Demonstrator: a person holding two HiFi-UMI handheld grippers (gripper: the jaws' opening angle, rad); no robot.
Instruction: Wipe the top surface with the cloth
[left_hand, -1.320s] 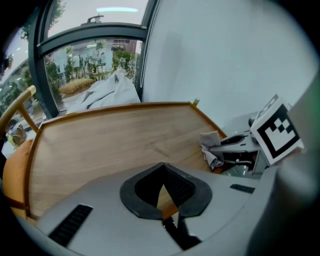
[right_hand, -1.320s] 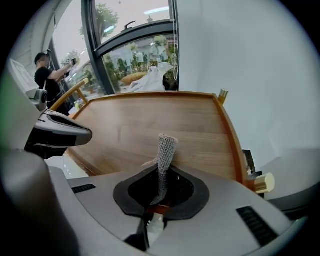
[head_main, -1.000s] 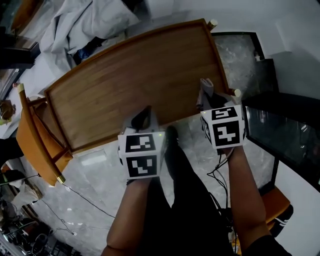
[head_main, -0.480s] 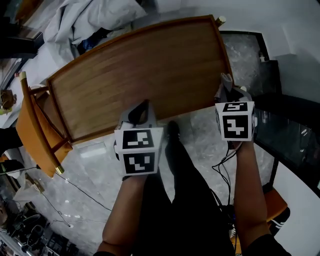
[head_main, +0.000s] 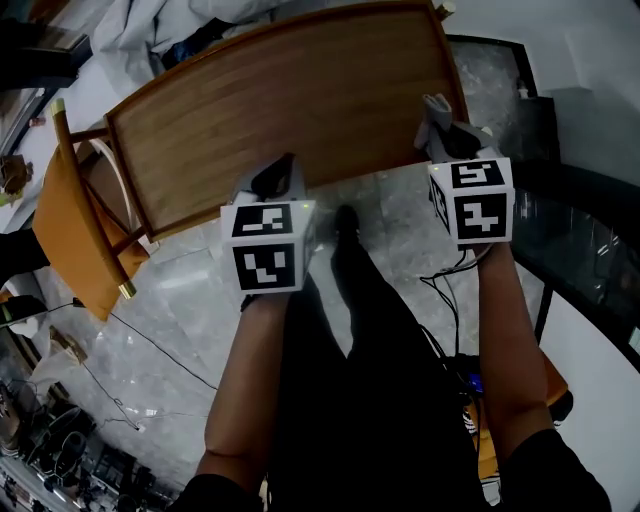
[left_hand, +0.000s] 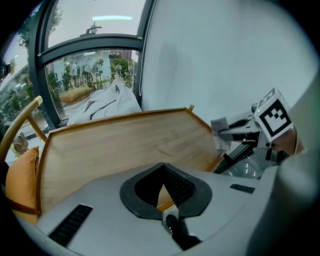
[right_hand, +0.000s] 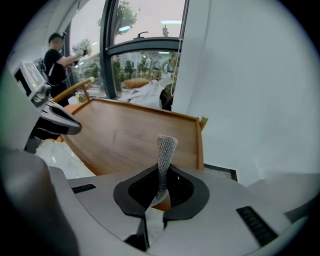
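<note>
The wooden table top (head_main: 300, 90) fills the upper head view and lies ahead in both gripper views (left_hand: 120, 145) (right_hand: 130, 140). My right gripper (head_main: 440, 118) hovers at the table's right edge near the front corner, shut on a grey-white knitted cloth (right_hand: 164, 155) that sticks up between its jaws. From the left gripper view, that cloth (left_hand: 220, 132) hangs at the right gripper's tip. My left gripper (head_main: 283, 172) sits over the table's front edge, jaws together with nothing in them.
An orange chair (head_main: 70, 235) stands at the table's left end. White bedding (head_main: 160, 25) is heaped beyond the far left corner. A dark glass cabinet (head_main: 585, 250) is on the right. Cables (head_main: 150, 350) trail over the marble floor. A person (right_hand: 55, 62) stands far off.
The right gripper with the cloth has shifted right to the table's right front corner. The left gripper stays at the front edge. The table sits higher in the head view.
</note>
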